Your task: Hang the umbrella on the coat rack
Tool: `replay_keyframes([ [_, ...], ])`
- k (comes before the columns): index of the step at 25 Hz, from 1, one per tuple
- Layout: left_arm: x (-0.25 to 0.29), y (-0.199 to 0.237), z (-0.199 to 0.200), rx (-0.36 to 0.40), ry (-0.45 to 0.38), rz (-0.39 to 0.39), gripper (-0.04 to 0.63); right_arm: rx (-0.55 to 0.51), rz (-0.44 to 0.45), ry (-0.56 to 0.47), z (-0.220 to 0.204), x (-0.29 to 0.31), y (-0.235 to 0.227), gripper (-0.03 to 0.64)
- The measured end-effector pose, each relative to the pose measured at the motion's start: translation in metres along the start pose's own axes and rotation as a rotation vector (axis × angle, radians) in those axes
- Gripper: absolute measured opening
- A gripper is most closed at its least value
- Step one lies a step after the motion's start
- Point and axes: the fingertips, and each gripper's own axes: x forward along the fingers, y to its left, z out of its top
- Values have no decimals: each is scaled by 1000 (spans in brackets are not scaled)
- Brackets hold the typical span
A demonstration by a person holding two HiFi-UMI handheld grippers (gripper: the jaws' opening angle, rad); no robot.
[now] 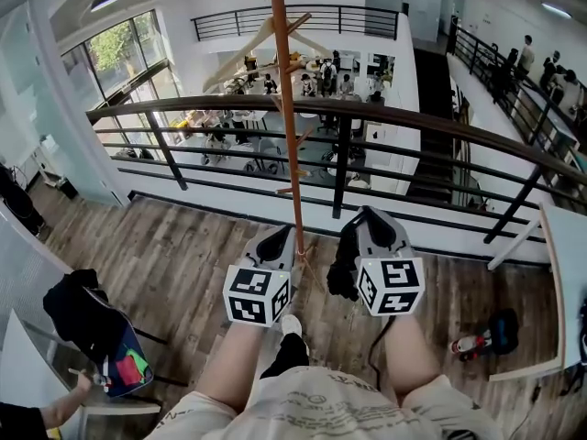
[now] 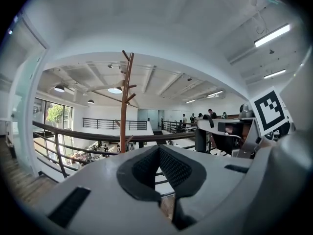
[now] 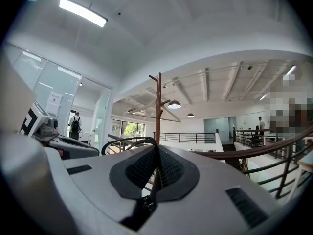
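Observation:
The brown wooden coat rack [image 1: 288, 108] rises right in front of me, its pole running between my two grippers, with bare pegs near the top. It also stands ahead in the left gripper view as the coat rack [image 2: 124, 102] and in the right gripper view as the coat rack [image 3: 158, 106]. My right gripper [image 1: 374, 223] [image 3: 156, 153] is shut on the black folded umbrella [image 1: 342, 269], which hangs at its left side. The umbrella's thin black strap loop [image 3: 121, 142] curves out of the jaws. The left gripper [image 1: 278, 238] [image 2: 157, 153] is shut with nothing in it, just left of the pole.
A curved dark railing [image 1: 431, 117] runs behind the rack, with an atrium below it. A white table [image 1: 561, 282] stands at the right, and a red and black object [image 1: 481, 339] lies on the floor. At the left are a chair with a black bag [image 1: 83, 314] and a person's hand [image 1: 78, 385].

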Motion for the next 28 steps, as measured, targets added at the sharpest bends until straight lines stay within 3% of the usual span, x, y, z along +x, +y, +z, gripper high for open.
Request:
replay_keyframes([
  [9,65,46,-2,13,-55,-13,5,-46,-14,-46,-10,76,-18,5],
  [17,148,126,44,-2,-38,-27,5,-71,-37,-42,31,194,-37,5],
  [28,231,191,76,3,-53,-53,5,-123,-61,-104,87,305,-68,5],
])
